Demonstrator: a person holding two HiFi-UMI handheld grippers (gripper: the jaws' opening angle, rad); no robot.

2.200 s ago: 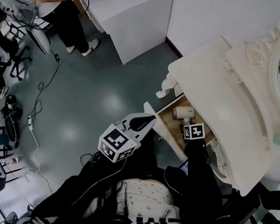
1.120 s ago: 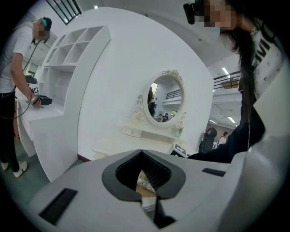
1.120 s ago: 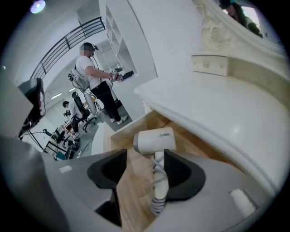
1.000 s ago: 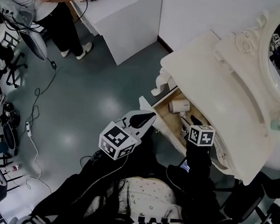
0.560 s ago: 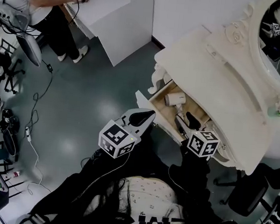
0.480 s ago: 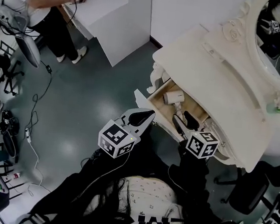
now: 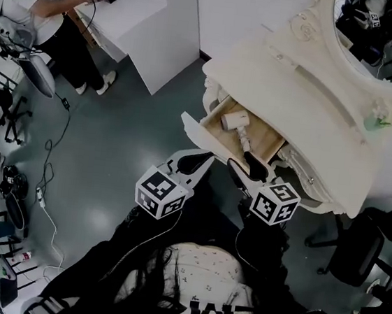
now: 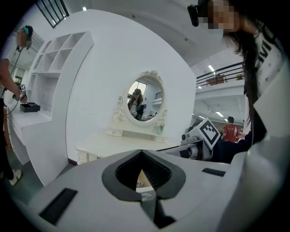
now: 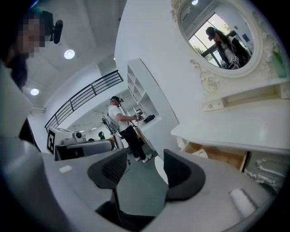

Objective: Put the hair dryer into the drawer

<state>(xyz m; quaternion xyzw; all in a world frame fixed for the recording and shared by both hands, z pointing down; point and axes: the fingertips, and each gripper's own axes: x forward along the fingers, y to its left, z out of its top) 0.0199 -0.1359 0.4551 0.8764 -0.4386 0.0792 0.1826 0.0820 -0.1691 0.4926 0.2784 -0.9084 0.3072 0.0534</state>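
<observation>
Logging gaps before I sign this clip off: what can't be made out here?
- Head view: back of the drawer, hidden under the dressing table top.
- Head view: end of the hair dryer handle and any cord, covered by the right gripper.
- Left gripper view: drawer contents, blocked by the left gripper body.

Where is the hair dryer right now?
In the head view, the hair dryer lies in the open drawer of the dressing table, beyond the right gripper.
</observation>
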